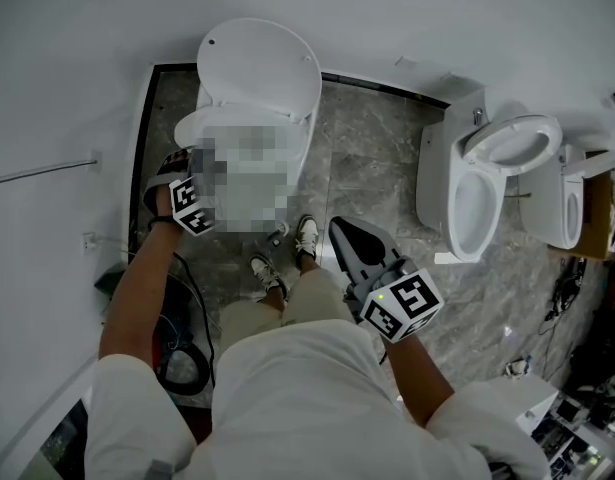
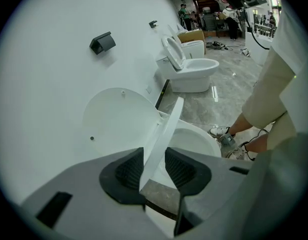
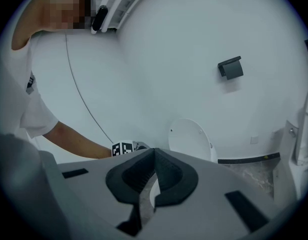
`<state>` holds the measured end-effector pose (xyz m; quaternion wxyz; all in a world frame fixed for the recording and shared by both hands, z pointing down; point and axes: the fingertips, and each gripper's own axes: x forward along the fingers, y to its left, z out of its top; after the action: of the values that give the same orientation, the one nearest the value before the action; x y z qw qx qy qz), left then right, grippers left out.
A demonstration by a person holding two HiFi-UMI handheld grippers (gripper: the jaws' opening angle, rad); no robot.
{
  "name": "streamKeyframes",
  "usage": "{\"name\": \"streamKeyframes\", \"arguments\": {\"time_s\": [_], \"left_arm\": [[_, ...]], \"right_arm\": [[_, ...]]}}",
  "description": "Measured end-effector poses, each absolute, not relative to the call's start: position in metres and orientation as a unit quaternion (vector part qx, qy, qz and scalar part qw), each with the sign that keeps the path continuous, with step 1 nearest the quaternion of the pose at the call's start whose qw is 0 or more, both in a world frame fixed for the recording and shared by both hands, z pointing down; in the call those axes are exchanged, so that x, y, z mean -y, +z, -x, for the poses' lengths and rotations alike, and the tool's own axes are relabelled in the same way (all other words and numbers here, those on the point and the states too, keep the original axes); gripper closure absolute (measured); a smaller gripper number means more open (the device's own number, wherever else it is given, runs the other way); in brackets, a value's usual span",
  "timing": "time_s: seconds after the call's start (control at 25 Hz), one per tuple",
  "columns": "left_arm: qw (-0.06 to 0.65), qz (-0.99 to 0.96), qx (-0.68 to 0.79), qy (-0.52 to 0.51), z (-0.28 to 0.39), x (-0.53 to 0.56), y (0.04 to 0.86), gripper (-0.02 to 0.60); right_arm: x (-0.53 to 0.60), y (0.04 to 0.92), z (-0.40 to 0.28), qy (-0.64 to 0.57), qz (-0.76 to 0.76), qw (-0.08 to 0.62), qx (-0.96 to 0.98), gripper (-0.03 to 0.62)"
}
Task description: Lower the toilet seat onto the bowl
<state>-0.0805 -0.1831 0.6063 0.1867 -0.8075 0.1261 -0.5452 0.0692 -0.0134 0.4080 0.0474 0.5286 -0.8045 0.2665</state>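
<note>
Where the left gripper (image 2: 154, 158) meets the toilet, its jaws are clamped on the free edge of the toilet seat (image 2: 166, 129), with one ribbed pad against each face of the thin white slab. The right-hand pad appears to press as firmly as the left, though the wide-angle view makes that contact hard to confirm. We note the seat tilted, standing between the raised lid (image 2: 118, 119) and the bowl (image 2: 194, 143): apart from the lid, above the bowl rim, not resting on it. The lid leans upright against the white wall (image 2: 53, 84), where a dark fitting (image 2: 102, 42) is mounted higher up. The right gripper (image 3: 152, 156) is held off to the side over the grey marbled floor (image 1: 372, 158), its jaws together at the tips with nothing between them. The person's shoes (image 1: 307, 236) stand just in front of the bowl. Further along the same wall we record a second toilet (image 1: 487, 183) with its seat up, well apart from the one being handled.
</note>
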Motion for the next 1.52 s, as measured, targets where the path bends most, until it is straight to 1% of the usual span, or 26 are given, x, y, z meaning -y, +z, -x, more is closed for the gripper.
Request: {"name": "streamKeyframes", "arguments": {"time_s": [0.4,0.6,0.76,1.2,1.52], "left_arm": [[0.146,0.829,-0.143,-0.521,0.100,0.152,0.627,0.457],[0.120,0.844,-0.159,-0.497,0.107,0.137,0.641,0.446],[0.104,0.844,-0.157,-0.501,0.117,0.122,0.658,0.439],[0.033,0.856,-0.181,-0.484,0.134,0.088,0.697,0.396],[0.020,0.850,-0.168,-0.499,0.143,0.075,0.723,0.393]], "right_arm": [[-0.013,0.418,-0.054,0.270,-0.535,0.063,0.798,0.596],[-0.026,0.431,-0.044,0.276,-0.531,0.088,0.796,0.597],[-0.033,0.441,-0.029,0.283,-0.522,0.104,0.798,0.597],[-0.035,0.449,-0.001,0.281,-0.492,0.142,0.812,0.597],[-0.028,0.462,0.003,0.293,-0.482,0.153,0.812,0.597]]}}
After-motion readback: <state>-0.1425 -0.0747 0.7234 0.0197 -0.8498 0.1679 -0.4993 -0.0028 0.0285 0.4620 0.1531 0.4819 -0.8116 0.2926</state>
